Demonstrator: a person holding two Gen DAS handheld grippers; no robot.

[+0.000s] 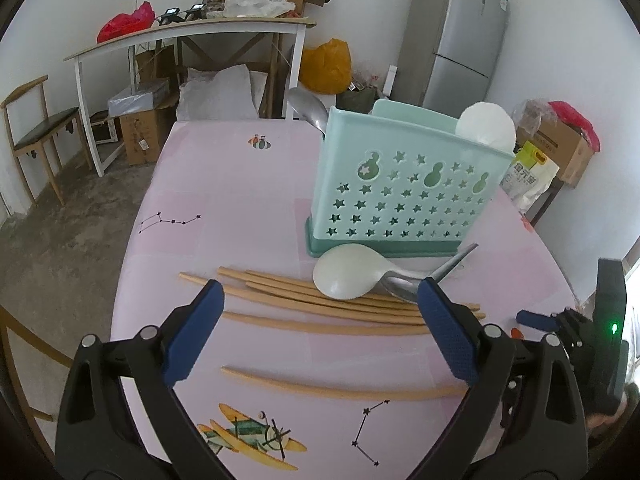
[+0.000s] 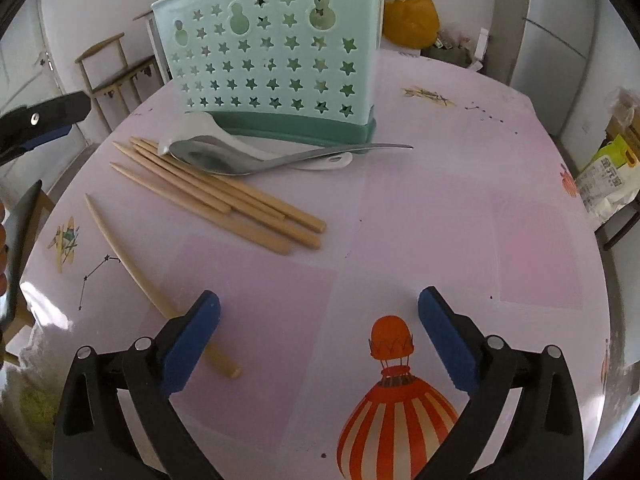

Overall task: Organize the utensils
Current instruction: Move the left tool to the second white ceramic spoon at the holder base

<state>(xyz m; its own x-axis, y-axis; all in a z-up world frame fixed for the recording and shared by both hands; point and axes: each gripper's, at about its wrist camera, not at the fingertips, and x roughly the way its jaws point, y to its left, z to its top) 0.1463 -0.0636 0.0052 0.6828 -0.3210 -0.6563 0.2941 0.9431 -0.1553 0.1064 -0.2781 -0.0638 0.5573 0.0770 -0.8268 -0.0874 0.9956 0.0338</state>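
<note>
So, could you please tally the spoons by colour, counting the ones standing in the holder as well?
White spoons: 2
Silver metal spoons: 2
Total: 4

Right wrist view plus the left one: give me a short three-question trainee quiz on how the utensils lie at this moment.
1. True or false: the single chopstick lies apart from the chopstick bundle.
2. Which utensils already stand in the green caddy? A) a metal spoon and a white spoon B) two chopsticks C) nothing
3. Fill in: on the table, the metal spoon lies partly on top of the white ____.

Key
1. True.
2. A: a metal spoon in caddy and a white spoon in caddy stick out of its top.
3. spoon.
</note>
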